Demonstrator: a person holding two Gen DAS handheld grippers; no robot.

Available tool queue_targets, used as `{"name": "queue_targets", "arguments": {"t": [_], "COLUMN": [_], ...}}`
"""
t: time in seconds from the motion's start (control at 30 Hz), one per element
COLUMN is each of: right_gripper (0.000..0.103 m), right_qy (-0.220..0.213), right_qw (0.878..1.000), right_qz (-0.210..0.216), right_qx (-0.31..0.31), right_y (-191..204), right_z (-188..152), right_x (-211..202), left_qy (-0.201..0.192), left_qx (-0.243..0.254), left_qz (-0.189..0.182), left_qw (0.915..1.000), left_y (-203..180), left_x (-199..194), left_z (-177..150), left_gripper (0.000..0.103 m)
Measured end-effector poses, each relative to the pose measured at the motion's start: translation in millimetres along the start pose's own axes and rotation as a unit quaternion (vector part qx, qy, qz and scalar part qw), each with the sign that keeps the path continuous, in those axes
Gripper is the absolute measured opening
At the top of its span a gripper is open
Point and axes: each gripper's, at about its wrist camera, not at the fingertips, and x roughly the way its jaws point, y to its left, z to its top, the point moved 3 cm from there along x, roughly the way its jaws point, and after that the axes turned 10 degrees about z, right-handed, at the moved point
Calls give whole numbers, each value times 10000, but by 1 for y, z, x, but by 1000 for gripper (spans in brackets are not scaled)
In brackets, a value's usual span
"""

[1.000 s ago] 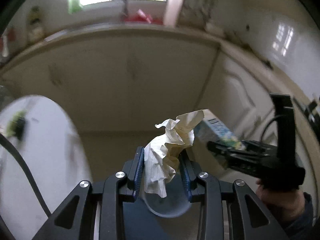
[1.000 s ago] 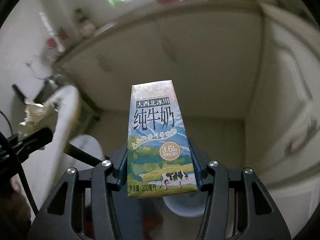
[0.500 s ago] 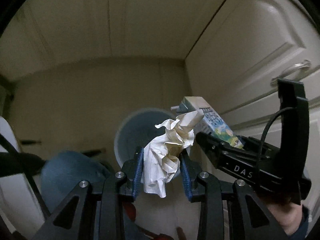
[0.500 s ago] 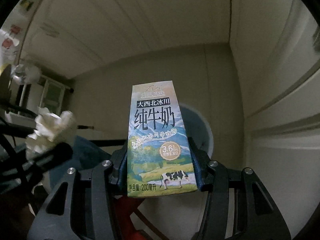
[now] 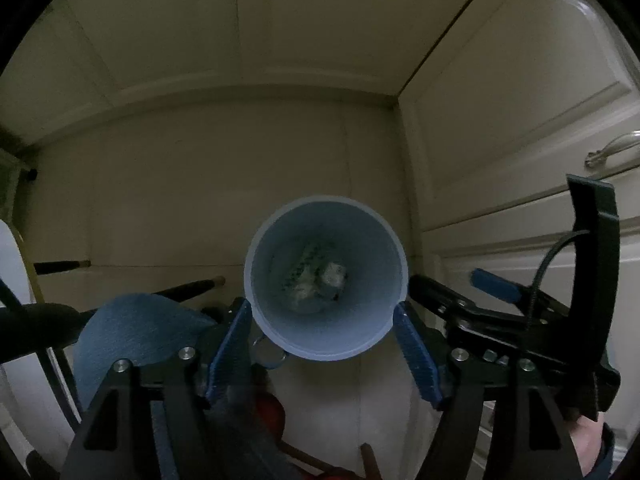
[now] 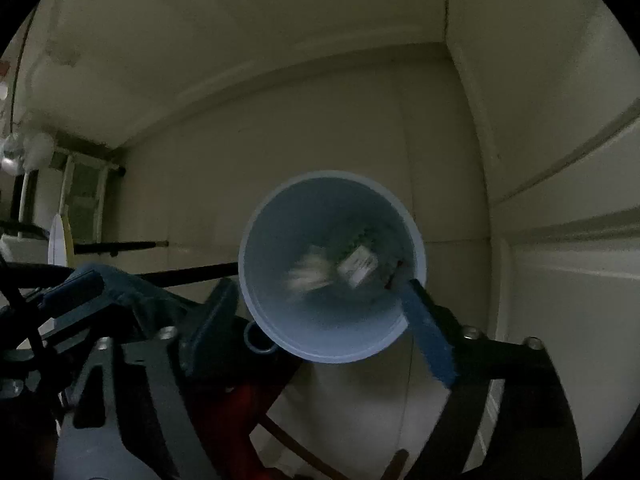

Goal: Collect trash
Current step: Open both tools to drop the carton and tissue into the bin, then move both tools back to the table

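A light blue round bin stands on the floor below both grippers; it also shows in the right wrist view. At its bottom lie the crumpled paper and the milk carton, with the paper blurred beside the carton. My left gripper is open and empty above the bin's near rim. My right gripper is open and empty over the bin, and it also shows at the right of the left wrist view.
White cabinet doors with a metal handle stand to the right, more doors behind the bin. Dark rods lie on the floor at left. A blue cloth-like shape sits near the left fingers.
Both grippers opened. The crumpled paper left the left gripper and the milk carton left the right one; both now lie inside the bin. The views moved closer over the bin.
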Motion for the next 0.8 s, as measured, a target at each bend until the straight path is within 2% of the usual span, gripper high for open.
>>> {"name": "queue_targets", "arguments": {"t": [0.03,0.07,0.27,0.4,0.47,0.53,0.6,0.8], "right_gripper": [102,103,103,103,103,103,103,103], "right_qy": [-30,-54,-214,-522,-761,-985,-1241,-1999], "right_qw": [10000,9999,9990,9979,9965,9948,9922,9785], "right_qz": [-31,-63,-288,-239,-188,-155,-101,26], "right_qx": [31,59,252,312,274,220,118,-514], "right_y": [-1,-1,-3,-5,6,16,32,99], "right_z": [-1,-3,-9,-3,0,3,6,10], "right_x": [-3,-6,-27,-57,-80,-100,-124,-196], "left_qy": [-18,-42,-518,-938,-1202,-1532,-1916,-2862], "left_qx": [15,34,231,231,242,270,270,34], "left_qz": [29,69,393,368,315,258,282,490], "left_qw": [10000,10000,9976,9946,9920,9875,9807,9569], "left_y": [1,0,-15,-17,-16,-12,-8,21], "left_x": [-1,-3,-36,-70,-92,-123,-149,-231], "left_z": [-4,-7,-18,-26,-28,-40,-52,-83], "left_gripper": [70,70,70,70,70,71,79,90]}}
